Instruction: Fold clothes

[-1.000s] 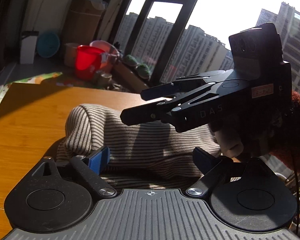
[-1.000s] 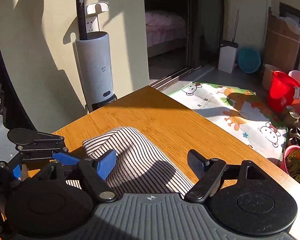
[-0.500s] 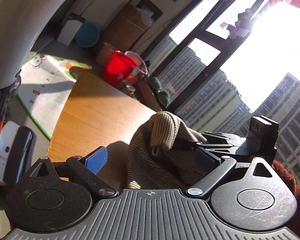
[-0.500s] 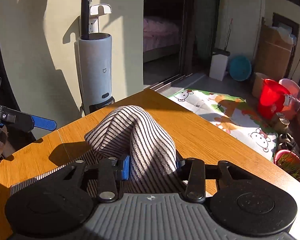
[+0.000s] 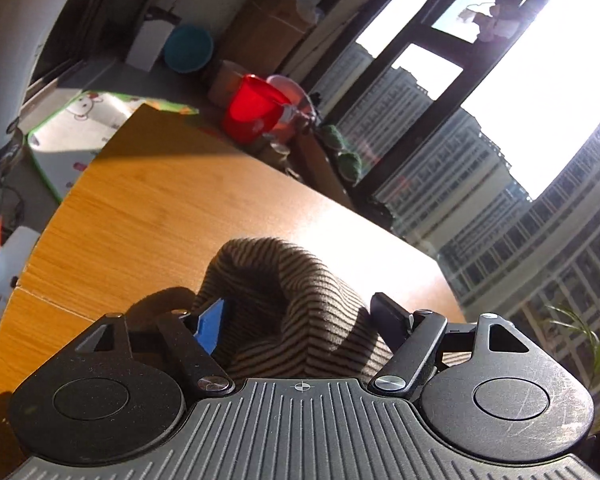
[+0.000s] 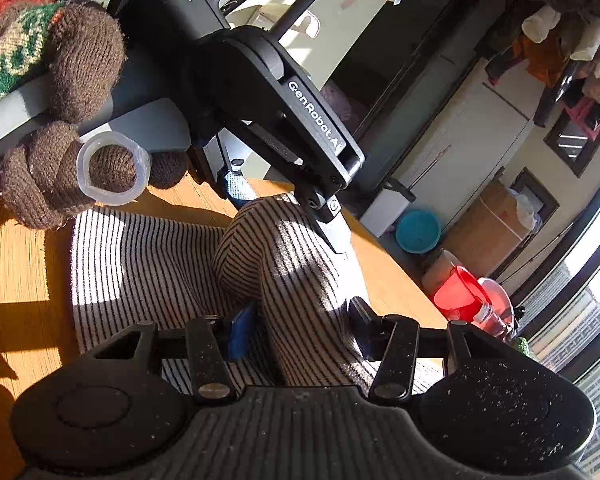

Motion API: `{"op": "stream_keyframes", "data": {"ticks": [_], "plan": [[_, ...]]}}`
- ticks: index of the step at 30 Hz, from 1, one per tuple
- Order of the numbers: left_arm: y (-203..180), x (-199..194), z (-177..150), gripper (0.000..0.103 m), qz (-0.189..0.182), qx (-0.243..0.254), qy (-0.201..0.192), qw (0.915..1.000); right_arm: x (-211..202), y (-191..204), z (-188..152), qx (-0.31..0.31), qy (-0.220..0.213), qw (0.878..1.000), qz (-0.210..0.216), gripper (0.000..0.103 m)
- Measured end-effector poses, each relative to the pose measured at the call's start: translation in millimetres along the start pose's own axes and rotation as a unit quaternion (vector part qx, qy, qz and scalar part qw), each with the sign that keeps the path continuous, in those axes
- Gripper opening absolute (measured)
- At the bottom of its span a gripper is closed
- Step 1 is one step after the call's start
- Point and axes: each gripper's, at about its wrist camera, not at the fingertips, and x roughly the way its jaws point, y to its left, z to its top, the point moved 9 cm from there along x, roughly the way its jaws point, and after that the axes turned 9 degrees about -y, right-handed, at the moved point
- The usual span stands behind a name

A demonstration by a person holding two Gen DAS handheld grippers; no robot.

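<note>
A striped knit garment [image 6: 148, 256] lies on the wooden table [image 5: 148, 216], partly flat, partly bunched into a ridge. My right gripper [image 6: 298, 326] is shut on the striped garment's raised ridge [image 6: 296, 280], which stands up between its fingers. My left gripper [image 5: 300, 316] has a bunched hump of the same striped garment [image 5: 284, 292] between its partly closed fingers; the blue pad touches the cloth, the right finger stands close beside it. The left gripper's body [image 6: 260, 80] shows in the right wrist view, just beyond the ridge, held by a gloved hand [image 6: 60, 152].
The table's far edge [image 5: 112, 148] drops to a floor with a play mat [image 5: 80, 128], a red bucket [image 5: 252, 108] and a teal basin [image 6: 416, 232]. Windows stand on the right. A cardboard box [image 6: 496, 228] sits by the wall.
My right gripper has swung round and lifted the pinched ridge. My left gripper has moved in over the garment, and its fingers have narrowed around a hump of cloth.
</note>
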Motion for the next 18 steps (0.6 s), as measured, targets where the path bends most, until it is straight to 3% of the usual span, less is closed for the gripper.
{"op": "stream_keyframes", "data": {"ticks": [2,4,6,7,10,11,12,13,15,18], "plan": [[2,-1,-4,0.075,0.005,0.008,0.002,1.0,-28,-37,5,0.081,0.001,0.997,-0.006,0.051],[-1,-4,-5,0.075,0.005,0.023,0.0,0.9997,-52,-81,7,0.16,-0.007,0.986,-0.047,0.058],[-3,-5,-8,0.076,0.009,0.04,-0.002,0.9992,-77,-137,-1,0.258,-0.015,0.959,-0.112,0.081],[-4,-4,-9,0.076,0.011,0.045,-0.001,0.9989,-85,-164,-13,0.305,-0.014,0.941,-0.143,0.084],[-6,0,-12,0.079,0.019,0.052,0.003,0.9985,-78,-208,-63,0.428,0.012,0.889,-0.164,0.083],[-6,-1,-13,0.081,0.022,0.056,0.003,0.9982,-69,-209,-85,0.474,0.026,0.868,-0.148,0.077],[-6,-2,-14,0.083,0.026,0.063,0.003,0.9977,-61,-205,-103,0.511,0.043,0.849,-0.127,0.061],[-7,-4,-14,0.084,0.031,0.073,0.003,0.9969,-56,-197,-117,0.534,0.056,0.836,-0.113,0.053],[-10,-10,-14,0.088,0.039,0.096,0.005,0.9946,-60,-186,-132,0.531,0.063,0.838,-0.11,0.049],[-20,-19,-6,0.089,0.027,0.102,0.006,0.9943,-71,-172,-131,0.479,0.063,0.867,-0.12,0.049]]}}
